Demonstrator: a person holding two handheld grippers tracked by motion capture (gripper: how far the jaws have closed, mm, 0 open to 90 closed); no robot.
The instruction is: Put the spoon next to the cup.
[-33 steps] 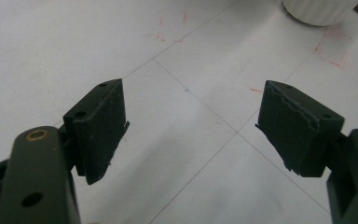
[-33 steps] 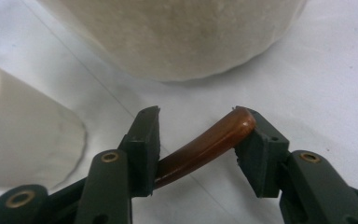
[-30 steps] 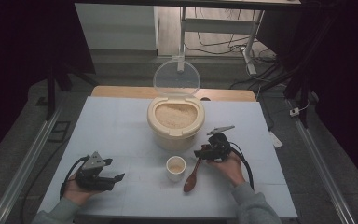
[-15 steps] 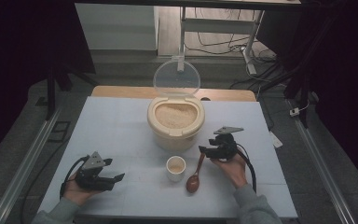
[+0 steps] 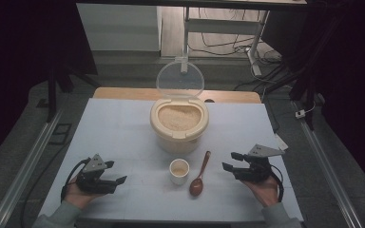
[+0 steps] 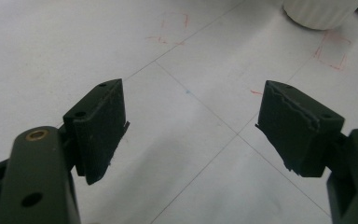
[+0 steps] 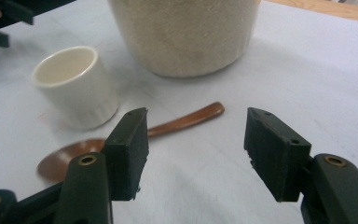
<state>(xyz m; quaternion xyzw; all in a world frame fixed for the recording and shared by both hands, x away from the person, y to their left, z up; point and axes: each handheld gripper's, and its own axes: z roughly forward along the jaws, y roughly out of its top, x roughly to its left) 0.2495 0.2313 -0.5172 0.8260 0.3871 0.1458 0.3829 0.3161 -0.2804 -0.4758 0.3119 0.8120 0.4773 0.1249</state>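
A cream rice container (image 5: pixel 179 124), full of rice, stands mid-table with its clear lid (image 5: pixel 180 80) up. In front of it are a small white cup (image 5: pixel 179 170) and a brown wooden spoon (image 5: pixel 200 175) lying flat, bowl toward me. My right gripper (image 5: pixel 228 160) hovers to the spoon's right, apart from it. Its jaws have just been opening and stand open with nothing between them. The right gripper view looks past the gripper (image 7: pixel 196 114) at the spoon (image 7: pixel 177 123), cup (image 7: pixel 74 84) and container (image 7: pixel 186 32). My left gripper (image 5: pixel 115 172) rests open at the front left, and its own view shows the gripper (image 6: pixel 193 88) over bare table.
The white table sheet (image 5: pixel 123 128) carries faint red marks (image 6: pixel 172 28) near the cup's base (image 6: pixel 321 11). A wooden strip (image 5: pixel 123 93) runs along the far edge. Metal rails (image 5: pixel 28 161) flank both sides. Cables trail from both grippers.
The right gripper let go of the spoon's handle and drew away to the right and slightly up. The spoon now lies flat beside the cup. The left gripper stayed put.
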